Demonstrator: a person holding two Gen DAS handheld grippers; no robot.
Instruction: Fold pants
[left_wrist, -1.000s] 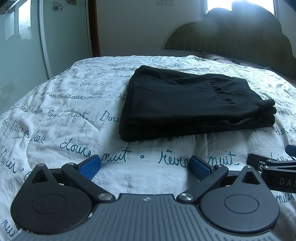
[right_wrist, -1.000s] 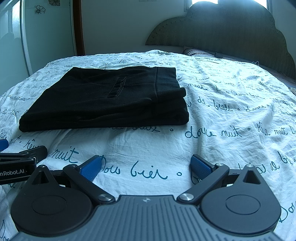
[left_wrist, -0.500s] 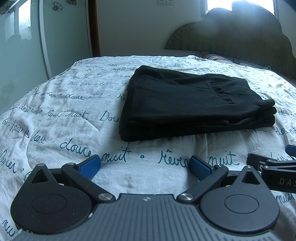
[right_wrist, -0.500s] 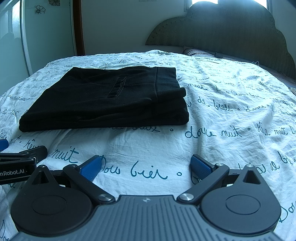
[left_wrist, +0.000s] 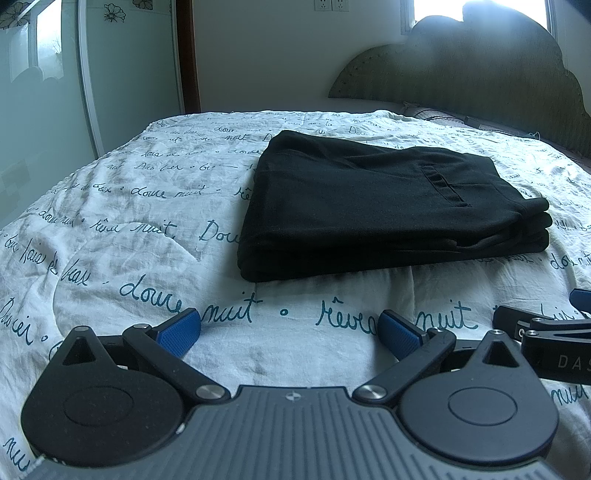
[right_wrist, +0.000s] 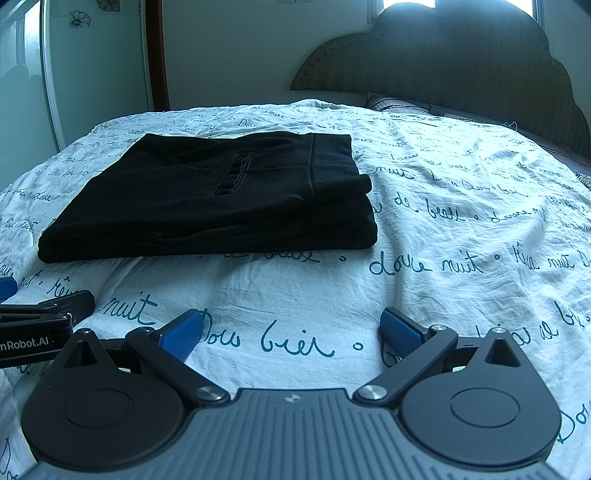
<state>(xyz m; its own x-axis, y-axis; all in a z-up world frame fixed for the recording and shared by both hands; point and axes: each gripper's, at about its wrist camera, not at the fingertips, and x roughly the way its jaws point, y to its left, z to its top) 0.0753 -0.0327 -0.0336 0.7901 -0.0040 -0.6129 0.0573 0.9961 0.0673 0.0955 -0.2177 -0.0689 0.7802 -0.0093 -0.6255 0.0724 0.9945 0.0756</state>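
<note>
Jaws wide on both, unchanged; pants folded (bedspread).

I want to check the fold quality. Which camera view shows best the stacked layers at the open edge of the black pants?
The right wrist view: the black pants lie with the stacked edge toward the camera, each layer distinct. The left wrist view shows the pants too, but that edge sits far right and more foreshortened.

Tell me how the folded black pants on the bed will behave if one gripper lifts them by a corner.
The folded black fabric pants would probably sag and unfold, since the loose layers show stacked at the edge. They look light for their bulk. Pushed, they would likely bunch on the wrinkled white script-printed bedsheet rather than slide.
</note>
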